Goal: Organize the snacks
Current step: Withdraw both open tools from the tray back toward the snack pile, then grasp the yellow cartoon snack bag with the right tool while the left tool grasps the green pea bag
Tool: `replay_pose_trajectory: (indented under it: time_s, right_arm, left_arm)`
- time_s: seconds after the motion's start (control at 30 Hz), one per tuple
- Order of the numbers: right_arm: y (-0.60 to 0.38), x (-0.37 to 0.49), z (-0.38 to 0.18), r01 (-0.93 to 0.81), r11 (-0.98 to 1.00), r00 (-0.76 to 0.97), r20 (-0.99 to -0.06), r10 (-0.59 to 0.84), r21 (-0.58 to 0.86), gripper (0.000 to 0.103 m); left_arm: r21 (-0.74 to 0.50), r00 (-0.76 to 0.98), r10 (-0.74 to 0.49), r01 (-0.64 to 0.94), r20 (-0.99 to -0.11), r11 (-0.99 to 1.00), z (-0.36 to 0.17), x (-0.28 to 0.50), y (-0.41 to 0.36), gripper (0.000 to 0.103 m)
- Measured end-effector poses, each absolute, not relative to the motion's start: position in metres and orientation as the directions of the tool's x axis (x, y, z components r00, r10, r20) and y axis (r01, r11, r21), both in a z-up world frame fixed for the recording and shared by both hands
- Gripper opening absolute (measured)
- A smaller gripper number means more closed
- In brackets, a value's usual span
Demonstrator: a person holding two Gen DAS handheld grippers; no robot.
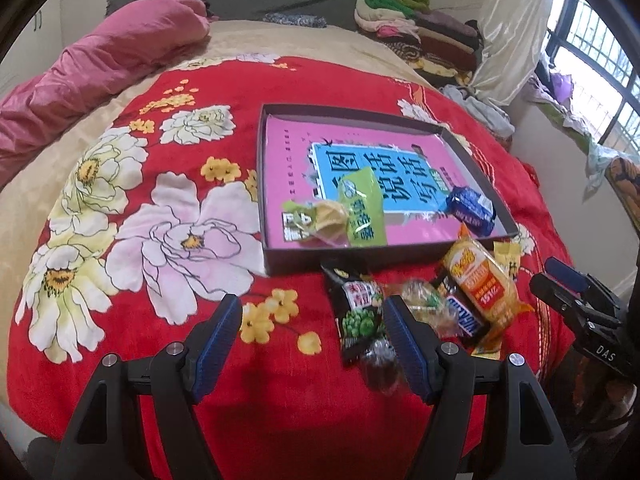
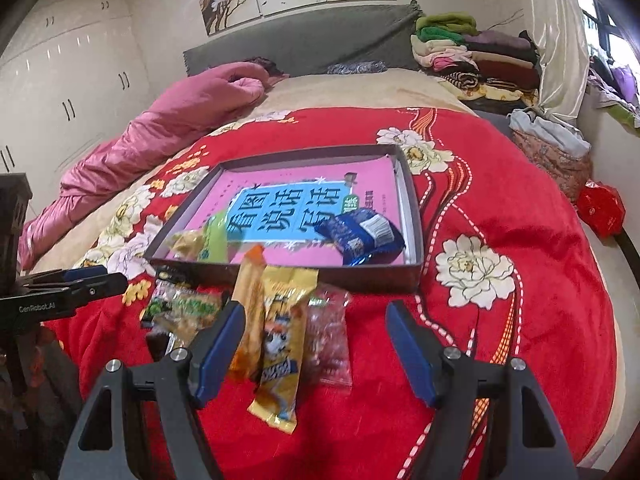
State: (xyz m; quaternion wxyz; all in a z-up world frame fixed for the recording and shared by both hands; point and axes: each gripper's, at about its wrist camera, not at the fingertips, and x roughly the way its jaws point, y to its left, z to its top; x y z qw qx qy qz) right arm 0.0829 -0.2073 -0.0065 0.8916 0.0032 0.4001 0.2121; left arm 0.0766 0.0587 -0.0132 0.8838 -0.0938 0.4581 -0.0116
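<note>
Both tongs released, above the loose snacks

Left gripper (image 1: 312, 312) and right gripper (image 2: 314, 320) hang with jaws apart, empty. At the right gripper's 12 o'clock lies the yellow bar (image 2: 280, 340), touching the orange packet (image 2: 250, 304); the tray (image 2: 412, 216) sits further at 12. Best to centre on one wrapper, pinch across its width, then lift clear over the rim.

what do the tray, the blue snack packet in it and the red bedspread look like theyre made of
Tray: probably stiff cardboard with a matte dark finish, judging by its thin, straight walls and sharp corners. Blue snack packet: glossy plastic or foil film, crinkled, with bright highlights. Red bedspread: soft woven or plush fabric, matte and printed with flowers; it creases and sags around the tray.
</note>
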Motion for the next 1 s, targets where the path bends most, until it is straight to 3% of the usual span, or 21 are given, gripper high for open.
replay_pose_trajectory:
  time_s: [0.23, 0.6, 1.0]
  right_arm:
    - [-0.210, 0.075, -0.011, -0.362, 0.917, 0.578, -0.732, 0.361, 0.166, 0.072]
    - [-0.199, 0.071, -0.024, -0.403, 0.906, 0.529, -0.774, 0.348, 0.131, 0.054]
    - [-0.163, 0.066, -0.040, -0.492, 0.869, 0.508, -0.791, 0.341, 0.059, 0.050]
  left_arm:
    - [-0.168, 0.548, -0.108, -0.060, -0.829, 0.984, -0.022, 0.075, 0.055, 0.075]
    - [-0.163, 0.517, -0.120, -0.038, -0.848, 0.986, -0.032, 0.075, 0.047, 0.075]
    - [-0.149, 0.505, -0.110, -0.037, -0.856, 0.988, -0.043, 0.085, 0.041, 0.075]
